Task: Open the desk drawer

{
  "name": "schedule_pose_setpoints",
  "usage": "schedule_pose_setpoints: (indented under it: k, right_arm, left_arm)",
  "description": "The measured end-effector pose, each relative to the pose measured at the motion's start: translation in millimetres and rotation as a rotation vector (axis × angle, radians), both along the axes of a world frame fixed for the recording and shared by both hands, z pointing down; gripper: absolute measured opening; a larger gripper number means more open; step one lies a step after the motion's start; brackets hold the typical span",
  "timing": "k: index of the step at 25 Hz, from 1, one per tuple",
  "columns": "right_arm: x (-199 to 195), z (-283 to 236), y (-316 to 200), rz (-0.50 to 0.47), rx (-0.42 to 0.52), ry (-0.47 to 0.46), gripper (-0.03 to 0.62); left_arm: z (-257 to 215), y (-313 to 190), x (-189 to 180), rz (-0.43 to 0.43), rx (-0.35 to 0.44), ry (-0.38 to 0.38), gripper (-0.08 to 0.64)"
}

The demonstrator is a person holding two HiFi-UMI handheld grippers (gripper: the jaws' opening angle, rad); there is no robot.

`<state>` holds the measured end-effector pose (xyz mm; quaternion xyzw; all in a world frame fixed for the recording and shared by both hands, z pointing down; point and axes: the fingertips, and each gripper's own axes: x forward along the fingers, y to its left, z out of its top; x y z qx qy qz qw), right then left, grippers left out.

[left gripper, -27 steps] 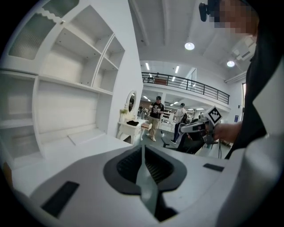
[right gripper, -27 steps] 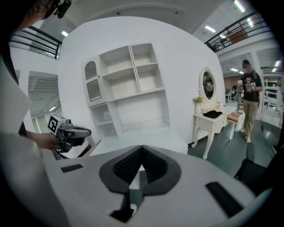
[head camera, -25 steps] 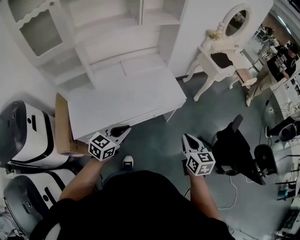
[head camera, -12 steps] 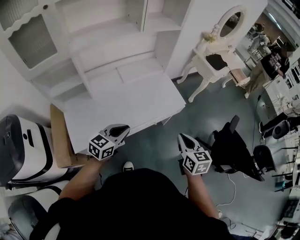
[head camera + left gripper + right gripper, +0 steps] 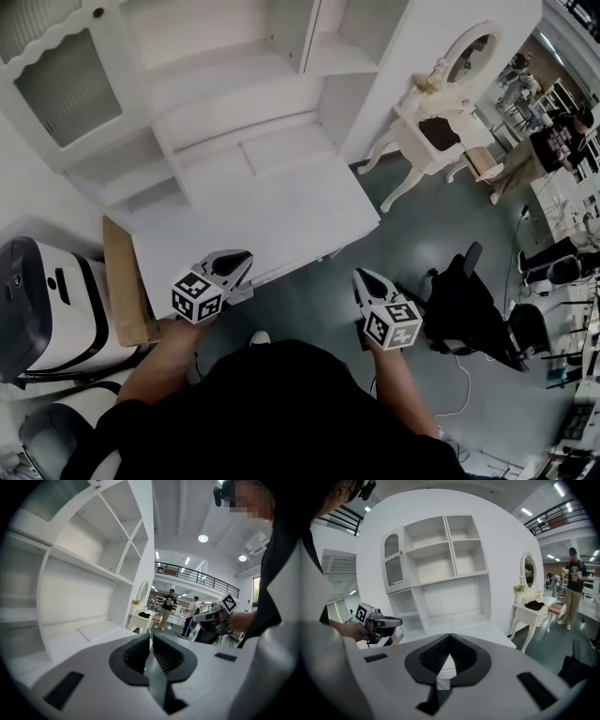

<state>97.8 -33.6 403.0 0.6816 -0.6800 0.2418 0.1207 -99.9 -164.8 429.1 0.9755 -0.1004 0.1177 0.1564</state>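
Head view: the desk (image 5: 262, 211) stands ahead. Its drawer should lie under the near edge, but the front is hidden from above and nothing shows pulled out, so opening has not begun. The left gripper (image 5: 234, 264) sits at that edge and the right gripper (image 5: 364, 281) over the floor (image 5: 394, 234).

Left gripper view: jaws together, nothing between.

Right gripper view: jaws pressed together, empty.

Clearance: a cardboard panel (image 5: 122, 281) flanks the desk's left and a black chair (image 5: 459, 291) stands to the right, leaving room to pull.

Grey-green floor (image 5: 412, 239), white vanity (image 5: 410, 119) w/ oval mirror (image 5: 474, 54), black chair (image 5: 459, 298), ceiling lights (image 5: 203, 538)
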Motion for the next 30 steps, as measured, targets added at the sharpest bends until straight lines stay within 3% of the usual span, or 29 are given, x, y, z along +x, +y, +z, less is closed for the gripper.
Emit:
schedule_pose_setpoints:
  k: [7,15,24,30]
  right_arm:
    - [28,19,-19,-0.032,-0.023,-0.029,0.001]
    - [94,23,-69,-0.119,0.002,-0.059,0.002]
    - [170,42,-92,-0.185,-0.014,-0.076,0.002]
    - [177,58,-116,-0.298,-0.036,-0.087,0.002]
  left_arm:
    - [5,-24,10,-0.071,0.001,-0.017,0.029]
    - [-14,-56,43,-0.21,-0.005,-0.002,0.029]
    - [-12,-58,88,-0.303,0.027,-0.056,0.029]
    - [-12,-56,94,-0.394,0.032,-0.069,0.029]
